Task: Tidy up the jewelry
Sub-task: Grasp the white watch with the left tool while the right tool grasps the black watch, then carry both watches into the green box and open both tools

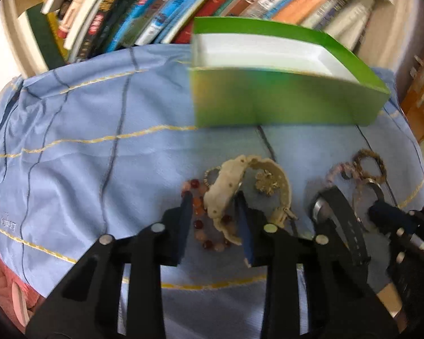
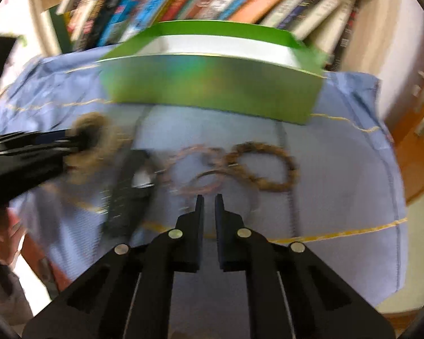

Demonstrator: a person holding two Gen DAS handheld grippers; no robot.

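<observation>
My left gripper [image 1: 213, 197] is open, its fingers on either side of a cream bracelet [image 1: 226, 190] that lies over a red bead bracelet [image 1: 198, 223] on the blue cloth. A gold flower brooch [image 1: 265, 182] sits inside the cream band. A black watch [image 1: 339, 214] and a braided brown bracelet [image 1: 370, 161] lie to the right. My right gripper [image 2: 209, 197] is nearly shut and empty, just short of thin brown rings [image 2: 200, 178] and the braided bracelet [image 2: 268, 166]. The green box [image 1: 282, 99] stands open behind; it also shows in the right wrist view [image 2: 209, 87].
A row of books [image 1: 155, 8] leans behind the box. The blue cloth [image 1: 70, 147] covers the table, with a red quilt [image 1: 2, 276] at the lower left. The left gripper [image 2: 28, 152] reaches in from the left in the right wrist view. An orange cabinet [image 2: 418, 147] is at the right.
</observation>
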